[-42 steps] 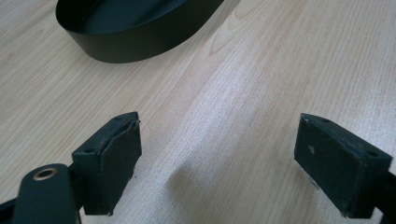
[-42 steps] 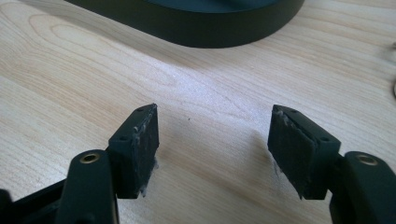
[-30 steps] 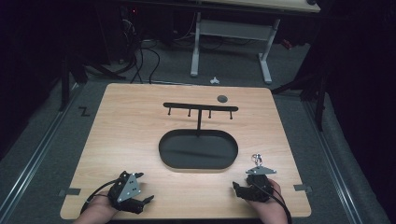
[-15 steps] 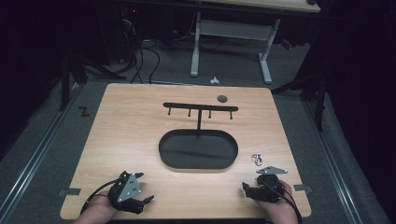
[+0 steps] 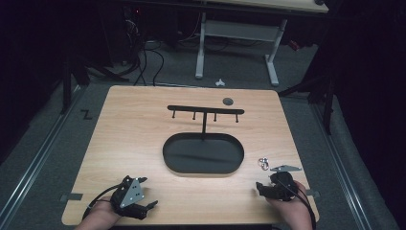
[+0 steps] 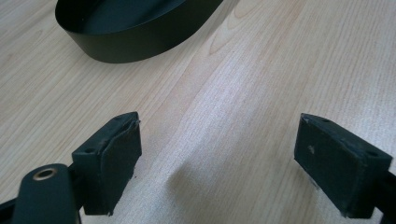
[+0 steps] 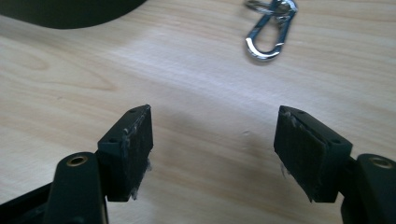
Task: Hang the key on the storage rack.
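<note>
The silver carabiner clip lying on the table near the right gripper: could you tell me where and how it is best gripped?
Probably across the long sides of its loop. The carabiner clip lies flat on the table, rounded end toward the open right gripper, rings at its far end. Coming from above with one of the fingers on each long side looks best; flat metal may slip.

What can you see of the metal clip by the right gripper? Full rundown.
The clip is a small shiny silver snap hook, metal by its look, with a pear-shaped loop and a ring or swivel at its far end, partly cut off in the right gripper view. It lies flat on the wooden table, just right of the black oval tray and apart from it. It sits ahead of the right gripper, whose jaws stand open; nothing touches it but the table.
</note>
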Action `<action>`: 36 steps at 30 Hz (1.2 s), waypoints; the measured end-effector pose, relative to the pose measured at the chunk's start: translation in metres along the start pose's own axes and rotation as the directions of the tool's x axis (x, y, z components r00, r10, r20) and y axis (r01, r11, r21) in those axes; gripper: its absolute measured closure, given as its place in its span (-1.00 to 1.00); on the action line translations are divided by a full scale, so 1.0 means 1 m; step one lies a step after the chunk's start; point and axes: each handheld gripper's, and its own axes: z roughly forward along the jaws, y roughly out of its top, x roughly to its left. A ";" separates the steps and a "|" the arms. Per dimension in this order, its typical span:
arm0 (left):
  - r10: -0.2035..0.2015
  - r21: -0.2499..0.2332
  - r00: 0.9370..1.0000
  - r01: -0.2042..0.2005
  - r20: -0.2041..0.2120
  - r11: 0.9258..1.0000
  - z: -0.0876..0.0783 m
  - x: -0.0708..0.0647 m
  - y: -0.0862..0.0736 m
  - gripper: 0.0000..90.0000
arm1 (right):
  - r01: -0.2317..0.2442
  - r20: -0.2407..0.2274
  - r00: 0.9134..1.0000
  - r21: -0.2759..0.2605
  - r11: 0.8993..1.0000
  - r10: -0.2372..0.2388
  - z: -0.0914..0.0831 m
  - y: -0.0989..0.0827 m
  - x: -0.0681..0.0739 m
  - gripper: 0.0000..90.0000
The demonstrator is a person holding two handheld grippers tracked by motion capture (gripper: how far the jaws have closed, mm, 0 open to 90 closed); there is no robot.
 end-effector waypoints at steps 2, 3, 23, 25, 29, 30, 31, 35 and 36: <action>0.002 0.000 1.000 -0.002 0.001 1.000 0.000 0.000 0.000 -0.66 | 0.007 0.010 1.000 0.019 1.000 -0.007 0.001 0.006 -0.004 -0.35; 0.004 0.000 1.000 -0.004 0.002 1.000 0.000 0.000 0.000 -0.66 | 0.008 0.010 1.000 0.025 1.000 -0.008 0.001 0.008 -0.005 -0.35; 0.009 -0.007 1.000 -0.009 0.002 1.000 -0.001 -0.001 0.000 -0.66 | 0.082 0.069 0.993 0.224 0.971 -0.100 0.026 0.077 -0.013 -0.26; 0.009 -0.006 1.000 -0.009 0.001 1.000 -0.001 -0.001 0.000 -0.66 | 0.098 0.076 0.990 0.241 0.966 -0.119 0.028 0.081 -0.015 -0.18; 0.010 -0.004 1.000 -0.010 0.001 1.000 -0.001 -0.001 0.000 -0.66 | 0.092 0.096 0.988 0.243 0.966 -0.118 0.032 0.086 -0.019 -0.09; 0.010 -0.004 1.000 -0.010 0.001 1.000 -0.001 -0.001 0.000 -0.66 | 0.090 0.098 0.988 0.244 0.966 -0.116 0.033 0.087 -0.021 -0.06; 0.010 -0.004 1.000 -0.010 0.000 1.000 -0.001 -0.001 0.000 -0.66 | 0.087 0.092 0.989 0.243 0.966 -0.112 0.035 0.088 -0.023 -0.03; 0.009 -0.003 1.000 -0.009 0.001 1.000 -0.001 0.000 0.000 -0.66 | 0.095 0.096 0.988 0.263 0.960 -0.124 0.039 0.089 -0.025 0.01; 0.009 -0.003 1.000 -0.009 0.001 1.000 -0.001 0.000 0.000 -0.66 | 0.095 0.100 0.987 0.270 0.958 -0.126 0.041 0.089 -0.025 0.01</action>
